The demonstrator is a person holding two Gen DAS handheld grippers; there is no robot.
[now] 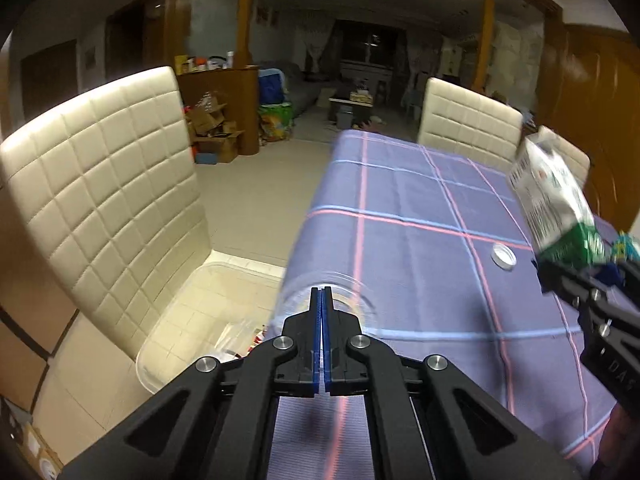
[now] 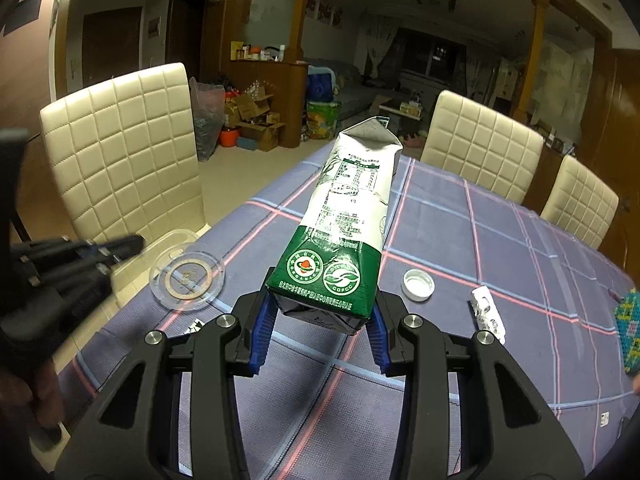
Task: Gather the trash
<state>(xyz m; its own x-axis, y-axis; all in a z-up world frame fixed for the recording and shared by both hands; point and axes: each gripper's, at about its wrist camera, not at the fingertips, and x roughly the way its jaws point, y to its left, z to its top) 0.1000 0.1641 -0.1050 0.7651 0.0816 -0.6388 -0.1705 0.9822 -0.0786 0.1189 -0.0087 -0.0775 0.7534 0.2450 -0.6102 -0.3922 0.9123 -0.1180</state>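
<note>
**Carton Held in Right Gripper, Left Gripper Closed**

Your right gripper (image 2: 318, 322) clamps the green base of a crumpled green-and-white paper carton (image 2: 346, 216), blue pads pressed against both sides. The carton is lifted clear of the table and tilts away from you, its folded top end pointing up. Your left gripper (image 1: 322, 300) has its blue fingers pressed together with nothing between them, positioned at the table's left edge over a clear round plastic lid (image 2: 187, 275).

On the tablecloth (image 1: 420, 248), a purple woven fabric with pink and blue grid lines, lie a white round bottle cap (image 2: 418, 285) and, to its right, a crumpled silver foil wrapper (image 2: 488, 314).

A clear plastic bin (image 1: 192, 320) rests on the cream chair (image 1: 100, 184) beside the table; it holds transparent and red-printed scraps. Quilted cream chairs line the table's far side. Cardboard boxes are heaped by a wooden cabinet behind.
</note>
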